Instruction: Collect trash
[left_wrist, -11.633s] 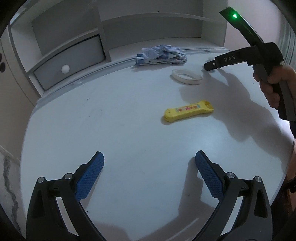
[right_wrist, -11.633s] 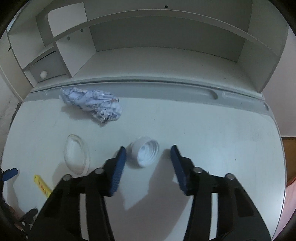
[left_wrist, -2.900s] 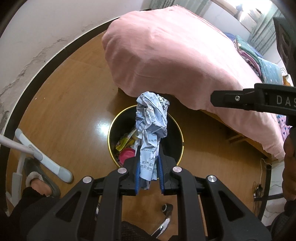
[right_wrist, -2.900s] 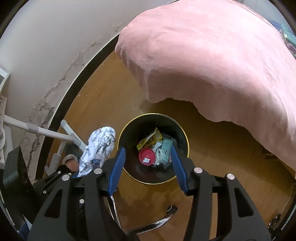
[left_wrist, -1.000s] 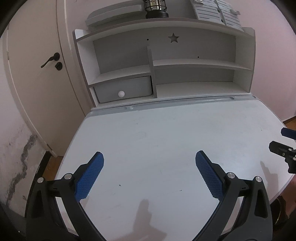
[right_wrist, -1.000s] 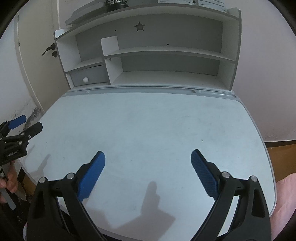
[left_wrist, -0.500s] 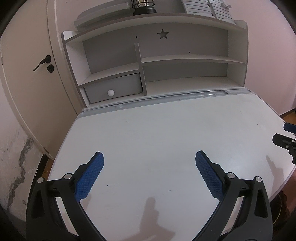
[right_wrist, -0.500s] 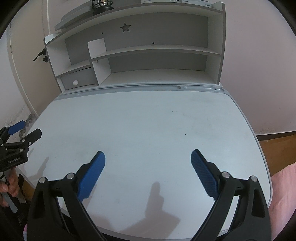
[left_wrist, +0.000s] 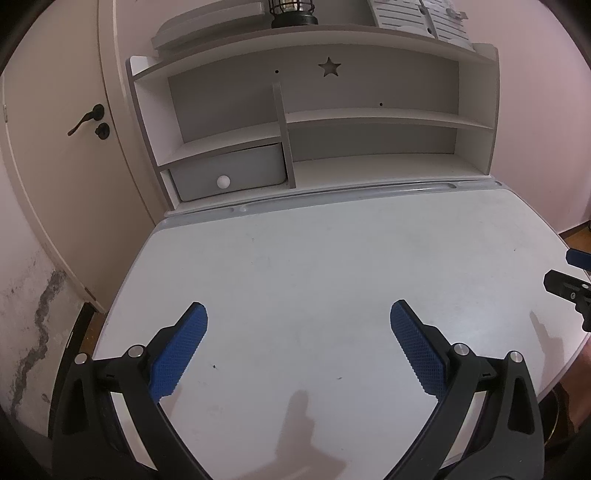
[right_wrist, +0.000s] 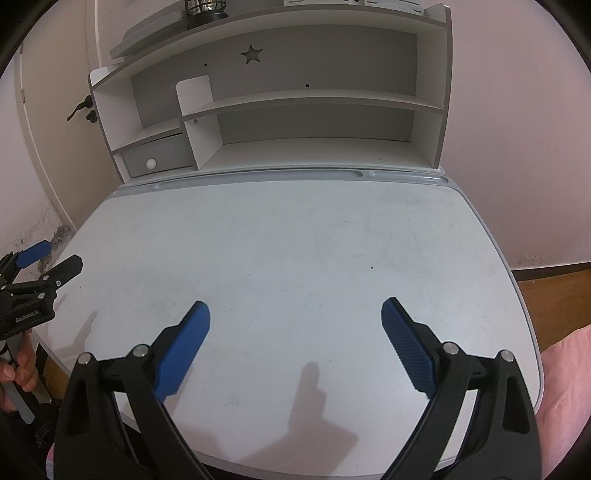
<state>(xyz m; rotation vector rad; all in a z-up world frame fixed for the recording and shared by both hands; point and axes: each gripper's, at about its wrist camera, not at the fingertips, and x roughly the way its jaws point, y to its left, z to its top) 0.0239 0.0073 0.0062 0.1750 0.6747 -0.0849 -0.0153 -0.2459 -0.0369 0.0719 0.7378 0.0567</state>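
Observation:
My left gripper (left_wrist: 298, 314) is open and empty, held above the near part of the white desk (left_wrist: 332, 258). My right gripper (right_wrist: 295, 314) is open and empty too, above the same desk (right_wrist: 295, 240). No trash shows on the desk top in either view. The right gripper's tip shows at the right edge of the left wrist view (left_wrist: 569, 284). The left gripper shows at the left edge of the right wrist view (right_wrist: 37, 273).
A white hutch with shelves (left_wrist: 332, 122) and a small grey drawer (left_wrist: 229, 173) stands at the back of the desk. A lantern (left_wrist: 291, 11) sits on top. A door (left_wrist: 55, 129) is to the left. Wooden floor (right_wrist: 546, 295) and pink bedding (right_wrist: 565, 369) lie to the right.
Both grippers have drawn back and tilted up a little, so the hutch and desk sit lower and farther in view. Both stay open and empty.

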